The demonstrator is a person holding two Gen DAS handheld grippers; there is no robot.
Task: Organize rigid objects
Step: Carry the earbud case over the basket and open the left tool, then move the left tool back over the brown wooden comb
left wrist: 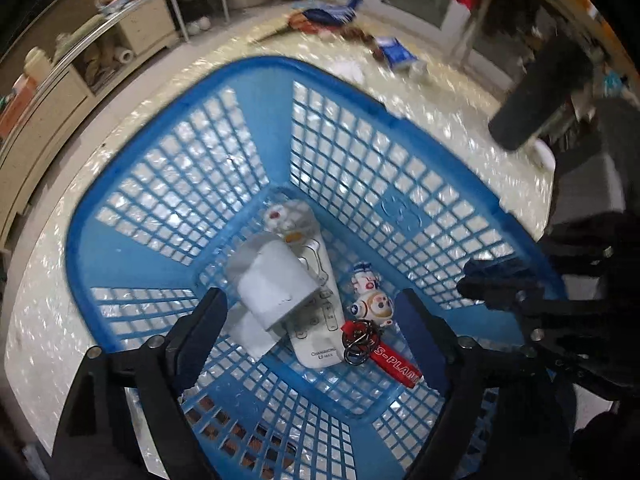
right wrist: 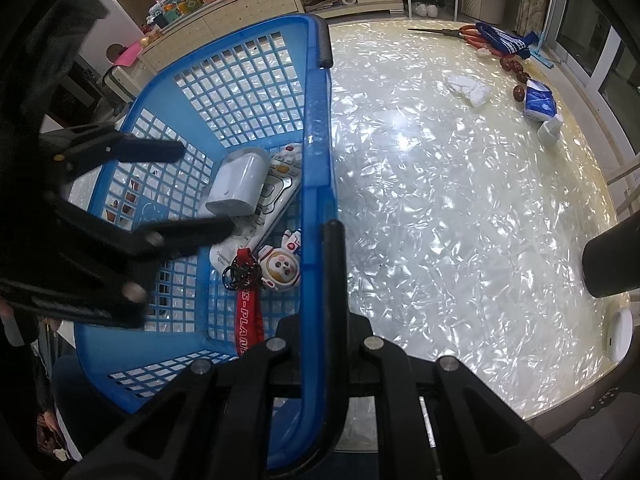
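In the left wrist view, the left gripper (left wrist: 316,340) hung over the blue basket (left wrist: 120,216) with its jaws spread wide and nothing between them, so it looked released. Below it lay a white box (left wrist: 276,292) across a white remote (left wrist: 320,320), with an astronaut figurine (left wrist: 370,304) at 3 o'clock of the remote and a red keychain strap (left wrist: 390,360) at 5 o'clock of it. At the frame's 3 o'clock, the right gripper (left wrist: 500,292) sat at the basket's rim. In the right wrist view, the right gripper (right wrist: 335,240) was clenched on the basket's near wall (right wrist: 318,200), its fingers pinched together at the rim. The table (right wrist: 440,208) past it carried loose things at 1 o'clock: a white cloth (right wrist: 468,88), a blue packet (right wrist: 540,102), and scissors (right wrist: 448,32). A white round case (right wrist: 618,334) lay at 4 o'clock, cut off by the frame, beside a dark cylinder (right wrist: 612,264) I could not identify. By my judgement, 4 items were stowed and several remained outside. Blur smeared the left view's far table, and the remote's lower end was hidden under the keychain.
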